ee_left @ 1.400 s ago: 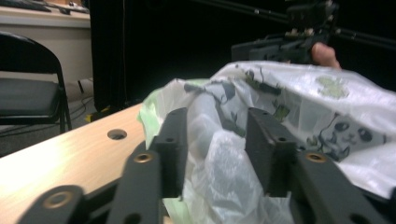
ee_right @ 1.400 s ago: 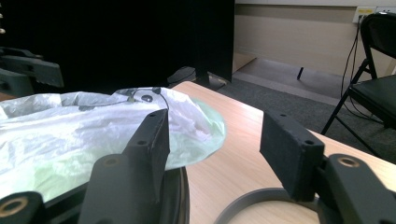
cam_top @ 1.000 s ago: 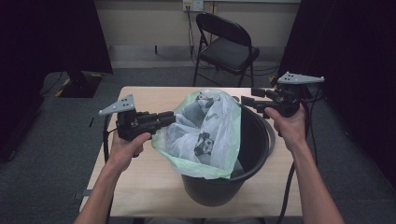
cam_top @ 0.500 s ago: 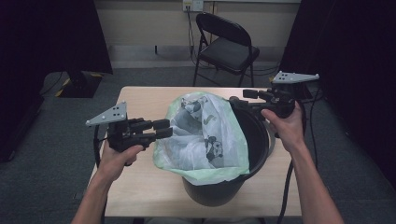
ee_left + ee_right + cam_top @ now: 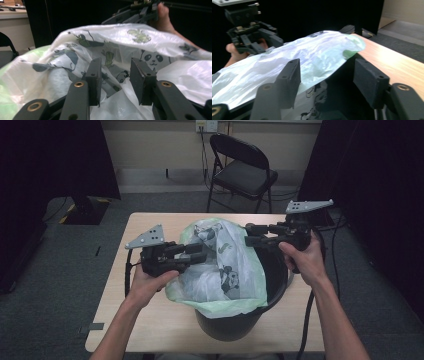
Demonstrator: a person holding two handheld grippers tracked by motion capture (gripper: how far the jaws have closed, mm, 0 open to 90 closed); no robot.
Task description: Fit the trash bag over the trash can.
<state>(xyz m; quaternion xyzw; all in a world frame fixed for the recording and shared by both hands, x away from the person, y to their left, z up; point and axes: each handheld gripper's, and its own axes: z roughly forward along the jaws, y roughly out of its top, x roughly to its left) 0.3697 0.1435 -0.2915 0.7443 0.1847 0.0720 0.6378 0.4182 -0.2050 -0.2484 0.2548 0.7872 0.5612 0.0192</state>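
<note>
- Panda-print liner bag (image 5: 225, 265) draped over black bin (image 5: 272, 270) in the middle of the table (image 5: 120, 310); green hem (image 5: 220, 306) hanging past the near rim of the bin, not yet tucked all round.
- Left gripper (image 5: 202, 256) at the bin's left side, level, aimed at the bag's bunched top. Fingers (image 5: 95, 75) part open, have just been opening; film lies between and under them in the left gripper view, no pinch seen, so likely just let go to take a new hold.
- Right gripper (image 5: 250, 236) above the bin's far-right rim, pointing toward the bag. Fingers (image 5: 289, 75) apart at a middling gap, closing slightly; bag edge passes by the left finger, rim in the gap, probably nothing clamped, hard to tell from this angle.
- Bag puffed up rather than seated inside the bin, hence both grippers flanking it: one to steady, one to pull the hem down.
- Next judged need: catch the hem at the left rim and stretch it over.
- Folding chair (image 5: 240, 167) well behind the bin, not involved.
</note>
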